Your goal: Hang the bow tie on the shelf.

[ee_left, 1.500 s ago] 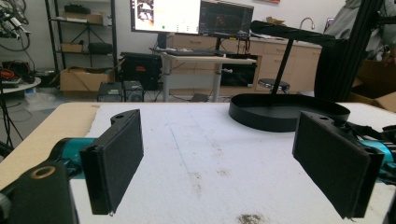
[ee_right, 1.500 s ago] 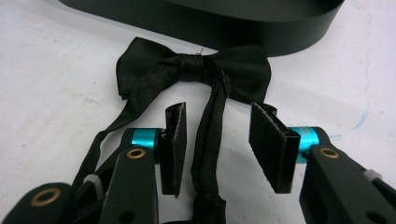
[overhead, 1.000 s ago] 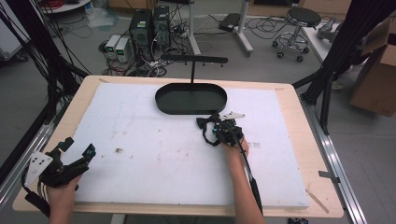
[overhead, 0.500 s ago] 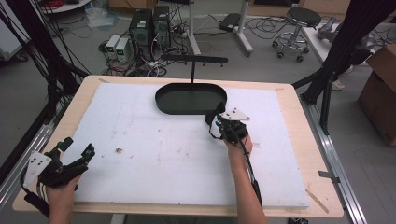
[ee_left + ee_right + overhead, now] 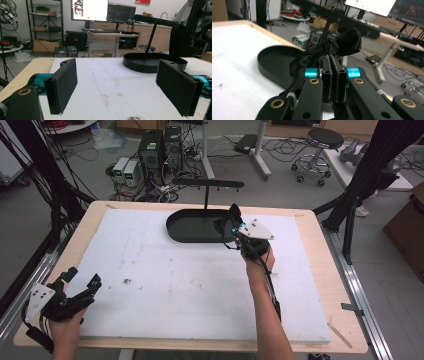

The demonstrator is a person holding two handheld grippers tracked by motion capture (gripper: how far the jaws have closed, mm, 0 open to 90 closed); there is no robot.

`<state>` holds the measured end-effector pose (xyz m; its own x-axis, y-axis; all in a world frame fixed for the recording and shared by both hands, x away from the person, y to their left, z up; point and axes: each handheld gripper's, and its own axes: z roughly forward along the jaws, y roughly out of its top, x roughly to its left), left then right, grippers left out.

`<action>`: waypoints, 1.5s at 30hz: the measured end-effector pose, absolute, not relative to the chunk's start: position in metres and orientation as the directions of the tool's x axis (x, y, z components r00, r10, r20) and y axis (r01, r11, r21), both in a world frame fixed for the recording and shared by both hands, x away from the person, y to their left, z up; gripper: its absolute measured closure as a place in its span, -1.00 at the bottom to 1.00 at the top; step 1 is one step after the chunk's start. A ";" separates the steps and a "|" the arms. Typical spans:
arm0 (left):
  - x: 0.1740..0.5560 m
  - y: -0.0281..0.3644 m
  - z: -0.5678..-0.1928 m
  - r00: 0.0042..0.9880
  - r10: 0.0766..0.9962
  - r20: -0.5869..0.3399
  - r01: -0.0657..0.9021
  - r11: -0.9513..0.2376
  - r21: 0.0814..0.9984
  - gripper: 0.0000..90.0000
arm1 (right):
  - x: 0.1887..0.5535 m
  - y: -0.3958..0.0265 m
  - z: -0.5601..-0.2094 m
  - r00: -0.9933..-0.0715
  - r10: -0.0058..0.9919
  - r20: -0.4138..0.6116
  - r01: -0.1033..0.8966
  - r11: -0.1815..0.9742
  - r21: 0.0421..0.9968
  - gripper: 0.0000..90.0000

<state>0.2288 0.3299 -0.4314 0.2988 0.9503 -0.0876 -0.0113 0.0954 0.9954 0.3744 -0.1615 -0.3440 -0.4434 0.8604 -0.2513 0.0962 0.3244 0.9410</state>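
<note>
1. A small black fabric piece with a strap (image 5: pixel 342 46) is pinched between the pressed-together jaws of the right gripper (image 5: pixel 333 75); its bunched end rises above the jaw tips, and more black cloth trails down to the left of the jaws.
2. In the high view the same black fabric piece (image 5: pixel 231 217) is held over the right end of the black oval tray (image 5: pixel 192 227), clear of the table.
3. The right gripper (image 5: pixel 235 227) reaches in from the person's right hand (image 5: pixel 257 255), with its grey three-cornered plate on top.
4. The black oval tray lies at the far middle of the white foam board (image 5: pixel 175 280); a thin black post rises from its far side and carries a flat black horizontal bar (image 5: pixel 207 182).
5. In the right gripper view the tray (image 5: pixel 274 62) lies beyond and below the jaws, its inside bare.
6. The left gripper (image 5: pixel 82 282) rests near the front left corner of the board, held by the left hand (image 5: pixel 65 320), well apart from the tray.
7. In the left gripper view its jaws are spread wide with nothing between them; the tray (image 5: pixel 152 63) lies ahead to the right.
8. The white foam board covers most of a light wooden table (image 5: pixel 327 285) and bears small dark specks (image 5: pixel 126 281).
</note>
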 end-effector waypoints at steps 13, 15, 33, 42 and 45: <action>0.230 0.329 -0.432 0.310 0.948 -0.078 -0.043 0.095 0.995 -0.63 | 0.397 -0.160 -0.311 -0.420 0.872 -0.250 0.006 0.278 0.960 0.95; 0.230 0.329 -0.432 0.310 0.948 -0.078 -0.044 0.096 0.994 -0.63 | 0.401 -0.161 -0.310 -0.416 0.878 -0.237 0.007 0.264 0.964 0.95; 0.229 0.325 -0.433 0.304 0.951 -0.066 -0.080 0.094 0.992 -0.72 | 0.449 -0.174 -0.300 -0.402 0.903 -0.148 -0.050 0.140 0.989 0.95; 0.229 0.326 -0.433 0.299 0.952 -0.060 -0.086 0.090 0.992 -0.72 | 0.482 -0.180 -0.324 -0.381 0.920 -0.091 -0.029 0.087 0.996 0.96; 0.230 0.326 -0.434 0.299 0.952 -0.062 -0.084 0.091 0.992 -0.72 | 0.489 -0.181 -0.328 -0.373 0.924 -0.088 -0.025 0.084 0.996 0.95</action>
<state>0.2303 0.3262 -0.4335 0.2987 0.9523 -0.0619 -0.0841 0.0909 0.9923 0.4889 -0.1811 -0.3282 -0.3732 0.9236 -0.0875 -0.0248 0.0843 0.9961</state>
